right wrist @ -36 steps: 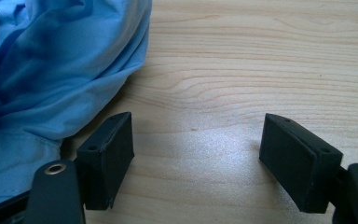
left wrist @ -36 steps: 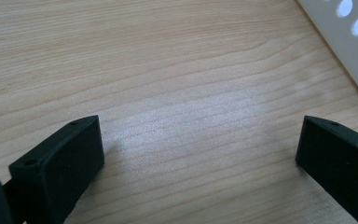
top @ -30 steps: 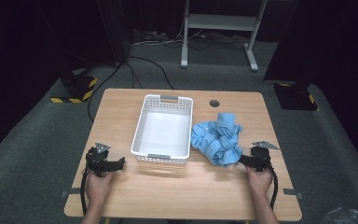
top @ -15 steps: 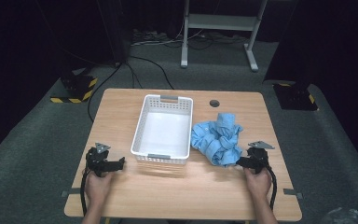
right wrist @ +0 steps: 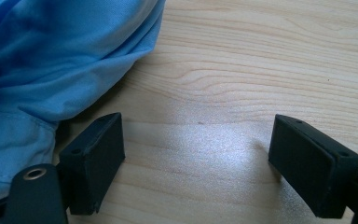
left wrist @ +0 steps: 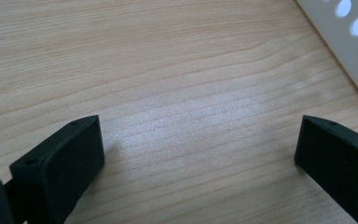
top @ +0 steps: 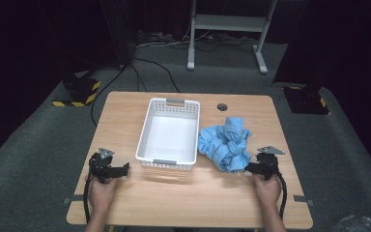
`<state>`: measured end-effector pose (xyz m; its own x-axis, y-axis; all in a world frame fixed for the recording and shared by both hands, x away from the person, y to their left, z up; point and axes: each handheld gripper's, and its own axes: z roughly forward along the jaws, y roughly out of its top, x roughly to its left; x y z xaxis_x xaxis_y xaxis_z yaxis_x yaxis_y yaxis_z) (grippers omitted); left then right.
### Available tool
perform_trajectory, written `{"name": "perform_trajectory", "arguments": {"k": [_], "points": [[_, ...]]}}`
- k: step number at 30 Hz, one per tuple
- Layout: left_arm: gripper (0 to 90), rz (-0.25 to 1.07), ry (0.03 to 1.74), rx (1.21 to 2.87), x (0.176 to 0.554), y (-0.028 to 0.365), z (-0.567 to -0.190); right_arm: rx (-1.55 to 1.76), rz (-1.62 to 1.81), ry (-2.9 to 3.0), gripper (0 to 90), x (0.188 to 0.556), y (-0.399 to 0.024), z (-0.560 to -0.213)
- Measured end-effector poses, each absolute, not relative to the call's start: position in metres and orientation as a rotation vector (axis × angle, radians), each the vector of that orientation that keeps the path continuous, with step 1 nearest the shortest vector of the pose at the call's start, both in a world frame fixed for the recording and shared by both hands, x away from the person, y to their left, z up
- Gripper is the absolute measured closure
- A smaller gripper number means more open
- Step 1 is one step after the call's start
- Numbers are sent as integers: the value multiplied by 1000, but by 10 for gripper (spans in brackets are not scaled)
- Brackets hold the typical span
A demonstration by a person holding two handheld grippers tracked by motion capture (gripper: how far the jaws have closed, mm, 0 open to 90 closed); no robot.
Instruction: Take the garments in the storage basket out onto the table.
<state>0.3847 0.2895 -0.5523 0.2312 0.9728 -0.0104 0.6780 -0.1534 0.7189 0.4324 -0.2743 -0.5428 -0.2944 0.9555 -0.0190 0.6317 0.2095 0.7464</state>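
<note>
**Near edge of table: both grippers low, jaws spread**

On the wooden table (top: 125, 116) we see a white perforated basket (top: 170, 133) at centre, with a crumpled blue cloth (top: 224, 143) just right of it. Our left gripper (left wrist: 196, 163) sits near-left, jaws apart over bare wood. Our right gripper (right wrist: 198, 161), jaws apart, touches the cloth's near edge.

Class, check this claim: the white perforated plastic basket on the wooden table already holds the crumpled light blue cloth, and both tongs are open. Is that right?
Not quite. The high view shows the white perforated plastic basket empty; the crumpled light blue cloth lies on the wooden table beside it, just ahead of the right tongs. Both the right and left tongs are indeed open.
</note>
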Motion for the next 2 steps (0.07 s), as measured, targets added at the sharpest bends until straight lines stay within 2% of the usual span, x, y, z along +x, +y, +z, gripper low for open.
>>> {"name": "perform_trajectory", "arguments": {"k": [2], "points": [[16, 630, 1512, 1905, 385, 289, -552, 1467, 882, 2005, 181, 432, -274, -543]]}}
